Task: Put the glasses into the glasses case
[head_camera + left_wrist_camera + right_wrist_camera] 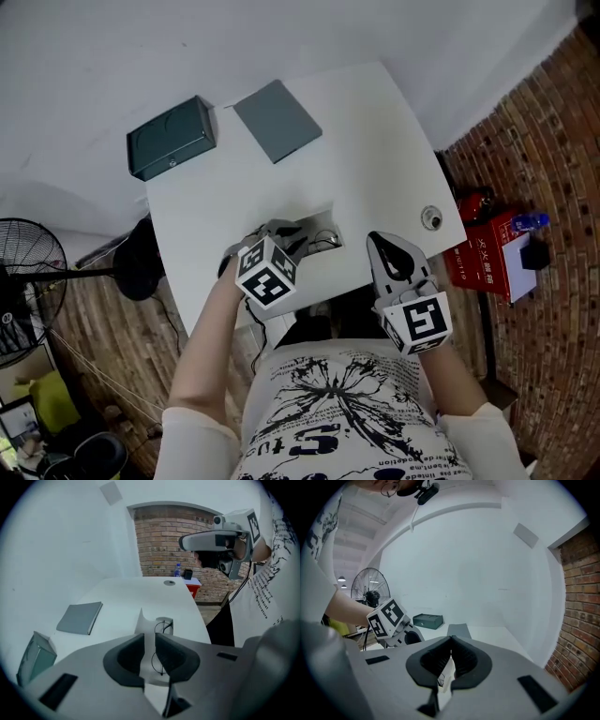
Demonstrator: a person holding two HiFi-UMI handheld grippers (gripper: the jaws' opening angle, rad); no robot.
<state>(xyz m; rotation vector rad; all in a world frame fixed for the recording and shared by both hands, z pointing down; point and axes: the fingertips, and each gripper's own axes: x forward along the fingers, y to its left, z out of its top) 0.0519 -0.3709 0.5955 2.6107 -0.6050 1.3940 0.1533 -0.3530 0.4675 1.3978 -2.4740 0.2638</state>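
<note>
Glasses (163, 626) lie in the open white glasses case (140, 622) at the surface's (375, 141) near edge. Above them, the left gripper's (149, 649) jaws stand slightly apart, gripping nothing. The right gripper's (450, 645) jaws are pressed together.

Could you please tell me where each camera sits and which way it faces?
Head view: on the head, steeply down at the table; forearms, shirt, left gripper, right gripper.
Left gripper view: on left gripper, over glasses toward brick wall; own jaws, shirt.
Right gripper view: on right gripper, toward white wall; own jaws, left forearm.
Both gripper views share the green box.
</note>
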